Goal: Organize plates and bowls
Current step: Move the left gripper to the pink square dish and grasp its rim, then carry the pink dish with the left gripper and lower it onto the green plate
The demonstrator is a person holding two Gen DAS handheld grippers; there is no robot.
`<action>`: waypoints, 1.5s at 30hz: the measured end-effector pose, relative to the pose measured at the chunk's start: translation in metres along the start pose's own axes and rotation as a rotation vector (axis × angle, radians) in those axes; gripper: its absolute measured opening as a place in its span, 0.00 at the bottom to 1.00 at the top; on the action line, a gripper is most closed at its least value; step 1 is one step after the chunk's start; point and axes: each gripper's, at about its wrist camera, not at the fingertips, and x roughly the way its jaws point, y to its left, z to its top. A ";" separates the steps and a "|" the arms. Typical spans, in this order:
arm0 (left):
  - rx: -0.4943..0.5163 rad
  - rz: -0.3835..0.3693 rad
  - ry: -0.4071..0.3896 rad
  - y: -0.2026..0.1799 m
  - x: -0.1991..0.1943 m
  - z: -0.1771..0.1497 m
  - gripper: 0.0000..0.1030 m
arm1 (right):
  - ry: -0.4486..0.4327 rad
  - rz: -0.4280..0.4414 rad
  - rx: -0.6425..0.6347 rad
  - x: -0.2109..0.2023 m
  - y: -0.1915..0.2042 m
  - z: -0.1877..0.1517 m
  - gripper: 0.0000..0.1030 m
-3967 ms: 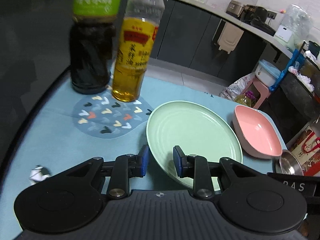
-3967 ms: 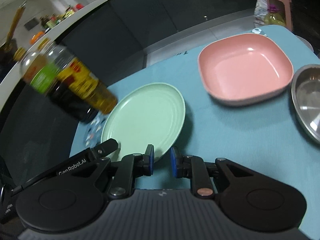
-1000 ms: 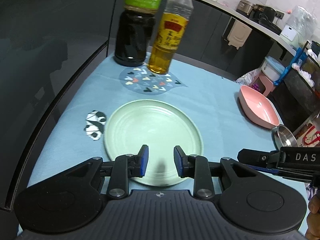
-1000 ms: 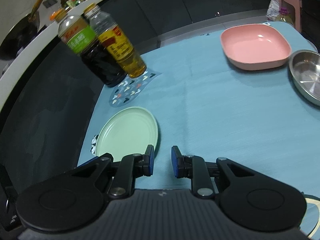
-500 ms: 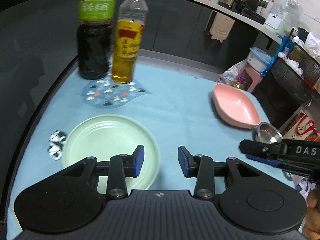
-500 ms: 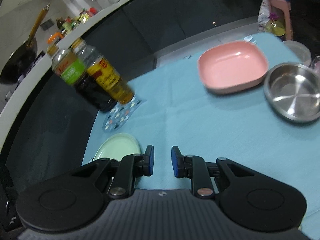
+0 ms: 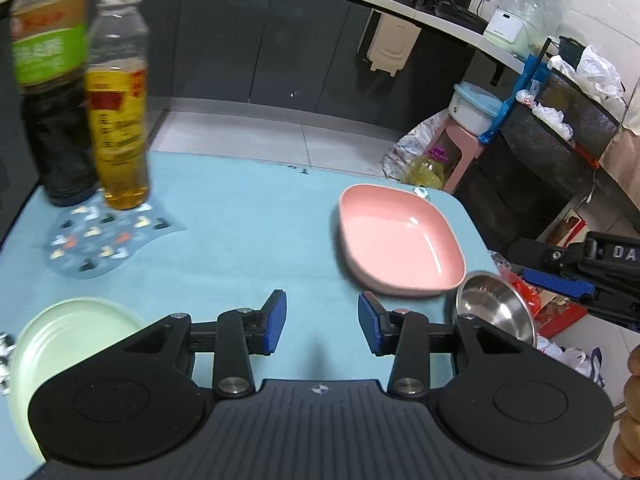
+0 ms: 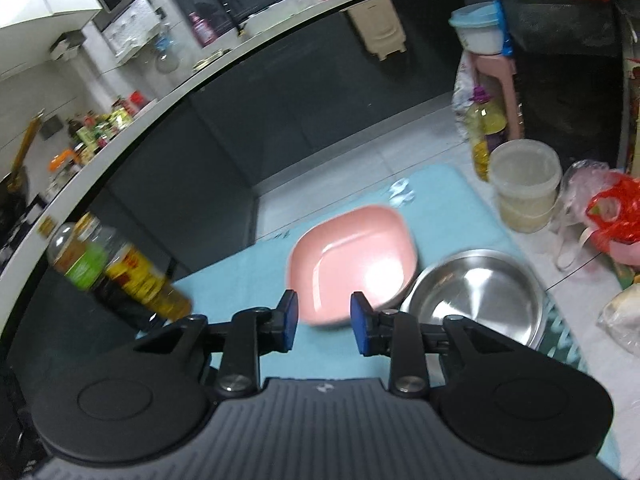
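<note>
A pink square bowl [image 7: 400, 240] sits on the blue table mat [image 7: 240, 220] at the far right, with a steel bowl [image 7: 496, 312] next to it at the mat's right edge. A pale green plate [image 7: 68, 336] lies at the near left, partly under my left gripper's body. My left gripper [image 7: 322, 326] is open and empty above the mat between plate and bowls. My right gripper [image 8: 323, 322] is open and empty, hovering just short of the pink bowl [image 8: 352, 256]; the steel bowl [image 8: 476, 296] lies to its right.
A dark sauce bottle [image 7: 52, 92] and a yellow oil bottle [image 7: 120, 100] stand on a patterned coaster [image 7: 100, 240] at the far left. The right gripper shows at the left view's right edge [image 7: 576, 276]. Floor clutter, a plastic tub [image 8: 524, 184] and bags lie beyond the table's right edge.
Both grippers swung right, away from the green plate toward the pink and steel bowls. Both jaws have opened wider. The green plate stays where it was set down at the left.
</note>
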 end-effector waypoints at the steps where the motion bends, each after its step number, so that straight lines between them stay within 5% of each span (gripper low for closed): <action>1: -0.006 -0.001 0.002 -0.002 0.006 0.003 0.36 | -0.003 -0.017 -0.005 0.005 -0.002 0.003 0.30; 10: -0.031 0.019 0.022 -0.016 0.057 0.019 0.37 | 0.027 -0.127 -0.034 0.055 -0.022 0.022 0.30; 27: -0.084 0.001 0.057 -0.012 0.093 0.021 0.35 | 0.087 -0.163 -0.066 0.089 -0.032 0.017 0.30; 28: -0.076 -0.005 0.058 -0.013 0.094 0.020 0.34 | 0.094 -0.165 -0.065 0.093 -0.033 0.018 0.28; 30: -0.045 -0.030 0.064 -0.017 0.096 0.019 0.14 | 0.111 -0.167 -0.060 0.098 -0.036 0.016 0.18; 37: 0.030 -0.007 0.009 -0.022 0.074 0.019 0.15 | 0.066 -0.188 -0.109 0.087 -0.024 0.017 0.12; 45: 0.058 0.013 -0.070 -0.005 0.010 0.015 0.15 | 0.039 -0.084 -0.120 0.052 0.001 0.011 0.12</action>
